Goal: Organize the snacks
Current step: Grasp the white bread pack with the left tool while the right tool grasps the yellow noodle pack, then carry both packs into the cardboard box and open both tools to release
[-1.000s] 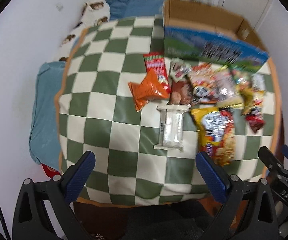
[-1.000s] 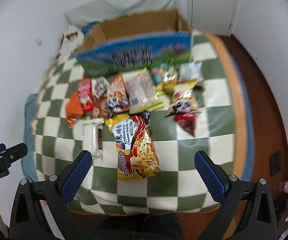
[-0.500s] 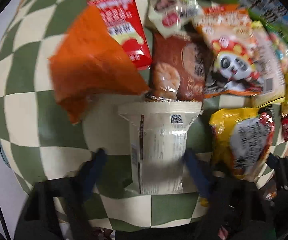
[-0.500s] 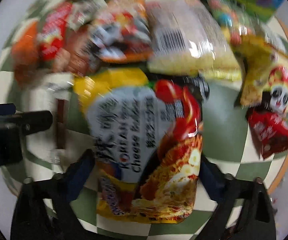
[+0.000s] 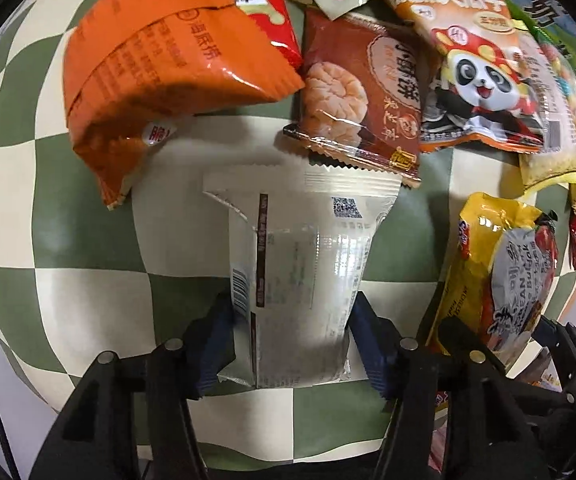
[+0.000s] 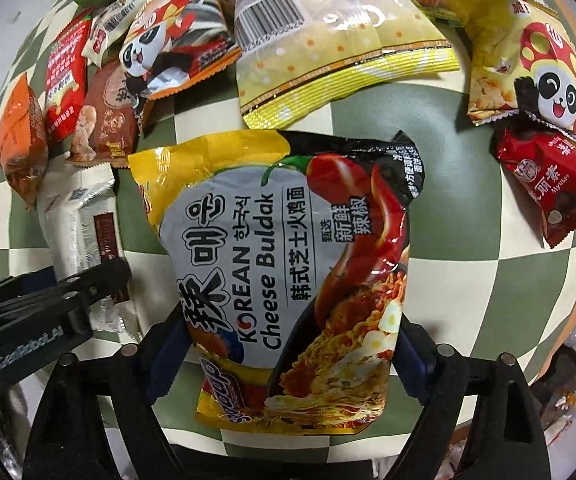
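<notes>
My left gripper (image 5: pixel 294 340) is shut on the lower end of a white snack packet (image 5: pixel 300 268) that lies on the checked green and cream cloth (image 5: pixel 87 288). My right gripper (image 6: pixel 288 344) is shut on the lower end of a yellow Korean Cheese Buldak noodle packet (image 6: pixel 279 264). The white packet (image 6: pixel 79 220) and the left gripper's black body (image 6: pixel 35 308) also show at the left of the right wrist view. The noodle packet (image 5: pixel 504 272) shows at the right of the left wrist view.
Other snacks lie beyond: an orange bag (image 5: pixel 159 68), a brown rice-cracker packet (image 5: pixel 364 88), a panda packet (image 5: pixel 484 72), a pale yellow bag (image 6: pixel 328 40), a second panda packet (image 6: pixel 528 64) and a small red packet (image 6: pixel 552 184). The blue-green box edge (image 5: pixel 544 8) is behind.
Both grippers came down from high above the table onto the snacks. The left one closed on the white packet and the right one closed on the noodle packet.
</notes>
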Available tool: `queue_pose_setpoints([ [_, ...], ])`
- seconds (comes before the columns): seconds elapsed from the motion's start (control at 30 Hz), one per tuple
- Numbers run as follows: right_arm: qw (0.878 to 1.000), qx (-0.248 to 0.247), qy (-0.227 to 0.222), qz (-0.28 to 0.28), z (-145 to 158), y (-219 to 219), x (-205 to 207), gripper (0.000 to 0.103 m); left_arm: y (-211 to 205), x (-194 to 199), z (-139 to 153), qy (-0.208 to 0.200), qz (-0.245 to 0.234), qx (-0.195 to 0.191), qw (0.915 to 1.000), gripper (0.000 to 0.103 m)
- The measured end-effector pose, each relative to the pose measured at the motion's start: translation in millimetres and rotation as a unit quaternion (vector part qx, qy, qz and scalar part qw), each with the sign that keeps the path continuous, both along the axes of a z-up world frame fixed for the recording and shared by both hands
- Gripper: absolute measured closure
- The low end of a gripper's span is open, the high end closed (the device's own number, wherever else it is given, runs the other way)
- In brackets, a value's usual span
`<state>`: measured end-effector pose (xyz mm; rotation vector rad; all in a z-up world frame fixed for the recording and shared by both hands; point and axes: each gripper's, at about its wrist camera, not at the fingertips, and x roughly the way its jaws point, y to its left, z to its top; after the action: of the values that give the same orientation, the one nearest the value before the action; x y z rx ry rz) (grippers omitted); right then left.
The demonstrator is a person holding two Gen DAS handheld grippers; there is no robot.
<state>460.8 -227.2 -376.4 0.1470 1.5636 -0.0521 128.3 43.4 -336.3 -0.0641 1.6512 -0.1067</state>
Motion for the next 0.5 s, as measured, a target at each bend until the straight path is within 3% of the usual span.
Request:
queue_pose_setpoints([
  [0.23, 0.999, -0.028, -0.024, -0.008, -1, 24, -19, 0.017, -1, -10, 29, -0.027, -0.009, -0.002, 0.9996, 0.051],
  [0.5, 0.999, -0.009, -0.043, -0.014, 39, 34, -48, 0.019, -2, -21, 82, -0.067, -0.01, -0.022, 0.9975, 0.052],
])
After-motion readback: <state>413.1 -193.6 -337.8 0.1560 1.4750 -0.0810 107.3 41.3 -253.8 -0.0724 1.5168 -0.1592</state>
